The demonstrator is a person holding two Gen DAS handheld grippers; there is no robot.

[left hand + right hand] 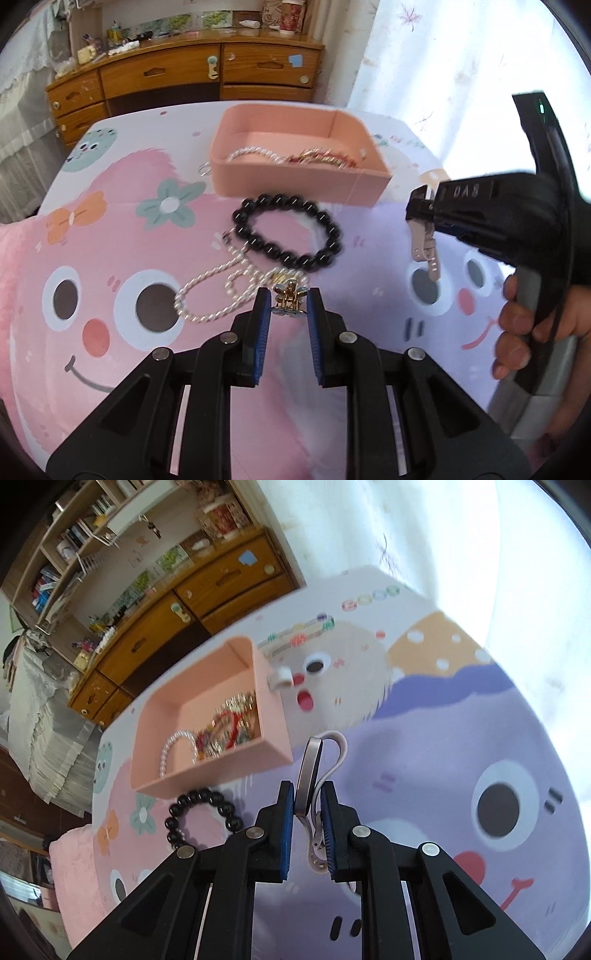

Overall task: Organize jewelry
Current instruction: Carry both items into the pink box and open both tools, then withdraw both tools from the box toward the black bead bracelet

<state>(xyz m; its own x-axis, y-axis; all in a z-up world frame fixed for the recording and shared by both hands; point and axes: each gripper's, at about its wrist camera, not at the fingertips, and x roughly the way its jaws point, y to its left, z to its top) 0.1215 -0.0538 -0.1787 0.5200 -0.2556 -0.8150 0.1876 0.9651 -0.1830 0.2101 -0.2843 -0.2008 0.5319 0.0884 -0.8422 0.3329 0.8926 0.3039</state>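
A pink box [299,177] stands at the back of the cartoon mat and holds a pearl strand [251,153] and red-gold bracelets [325,158]. A black bead bracelet [291,232] and a pearl necklace [214,291] lie in front of it. My left gripper [289,304] has closed on a small gold clip [289,300] resting on the mat. My right gripper [308,801] is shut on a watch [308,771] with a pale pink strap, held above the mat to the right of the box [207,716]. The watch also shows in the left wrist view [424,240].
A wooden dresser [184,74] with cluttered top stands behind the table. A white curtain [461,74] hangs at the right. A small ring [205,169] lies left of the box. A white clip [282,675] sits by the box's far corner.
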